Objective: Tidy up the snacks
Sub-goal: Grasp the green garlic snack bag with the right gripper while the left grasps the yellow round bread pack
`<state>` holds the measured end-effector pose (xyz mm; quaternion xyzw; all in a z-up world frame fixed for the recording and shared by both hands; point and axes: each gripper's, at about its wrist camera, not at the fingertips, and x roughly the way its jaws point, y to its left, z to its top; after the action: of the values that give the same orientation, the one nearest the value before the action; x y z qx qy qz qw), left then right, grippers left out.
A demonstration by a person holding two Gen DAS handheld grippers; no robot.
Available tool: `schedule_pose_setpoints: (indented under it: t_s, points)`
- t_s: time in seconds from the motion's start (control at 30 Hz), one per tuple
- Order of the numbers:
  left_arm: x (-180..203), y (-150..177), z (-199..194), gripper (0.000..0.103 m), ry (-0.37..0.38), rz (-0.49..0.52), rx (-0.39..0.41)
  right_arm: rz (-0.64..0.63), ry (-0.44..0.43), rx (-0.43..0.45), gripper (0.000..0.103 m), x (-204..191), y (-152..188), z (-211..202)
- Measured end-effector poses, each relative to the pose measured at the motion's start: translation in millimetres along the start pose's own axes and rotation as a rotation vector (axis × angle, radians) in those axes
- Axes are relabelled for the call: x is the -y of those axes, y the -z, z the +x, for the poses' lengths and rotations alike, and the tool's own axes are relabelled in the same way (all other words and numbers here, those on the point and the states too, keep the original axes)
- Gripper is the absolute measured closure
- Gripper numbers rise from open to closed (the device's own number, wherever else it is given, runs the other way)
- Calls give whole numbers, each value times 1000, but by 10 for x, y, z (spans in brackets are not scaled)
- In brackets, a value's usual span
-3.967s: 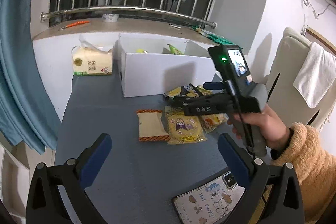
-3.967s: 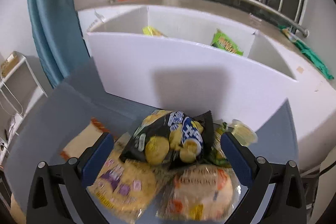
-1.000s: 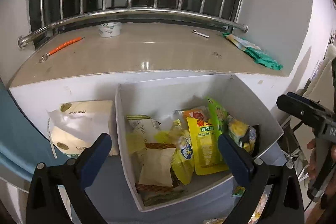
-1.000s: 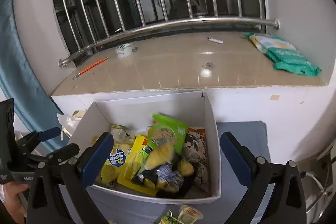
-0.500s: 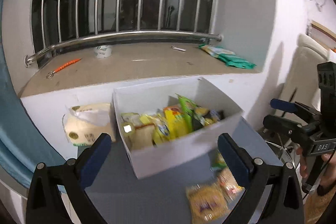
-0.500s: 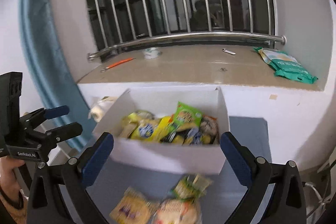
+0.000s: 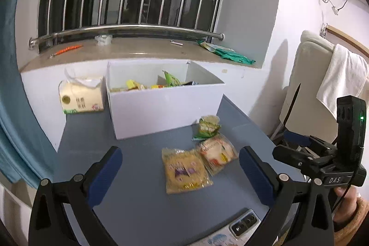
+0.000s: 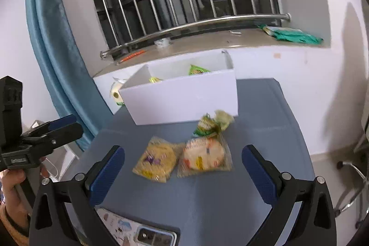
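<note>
Both grippers are hovering above the blue-grey table with nothing in them: the left gripper has its jaws spread wide, same deal with the right gripper. The white box sits at the back of the table against the wall under the windowsill, with a few snack packets poking up inside. Three packets lie loose in front of it: a yellow packet, an orange-and-white packet touching its right side, and a green packet just behind that, close to the box. A tissue pack sits left of the box, and a phone lies at the near edge.
</note>
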<state>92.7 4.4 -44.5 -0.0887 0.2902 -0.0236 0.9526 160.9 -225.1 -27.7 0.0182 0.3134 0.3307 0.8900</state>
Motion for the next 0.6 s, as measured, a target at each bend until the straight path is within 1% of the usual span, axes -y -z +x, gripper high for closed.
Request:
schedule_pose_setpoints:
  t_s: [0.1, 0.2, 0.33, 0.43, 0.47, 0.6]
  points:
    - [38, 71, 6, 0, 18, -3, -15, 33, -24, -3, 0, 41, 48, 18]
    - [39, 105, -13, 0, 13, -7, -15, 32, 2, -12, 0, 50, 38, 74]
    - [21, 127, -28, 0, 13, -18, -15, 35, 10, -38, 0, 85, 39, 216]
    - [34, 150, -45, 0, 8, -10, -16, 32, 38, -76, 0, 143, -7, 444]
    - [32, 159, -51, 0, 9, -10, -17, 41, 45, -107, 0, 175, -32, 560]
    - [2, 178, -47, 0, 6, -15, -22, 73, 34, -167, 0, 284, -120, 962]
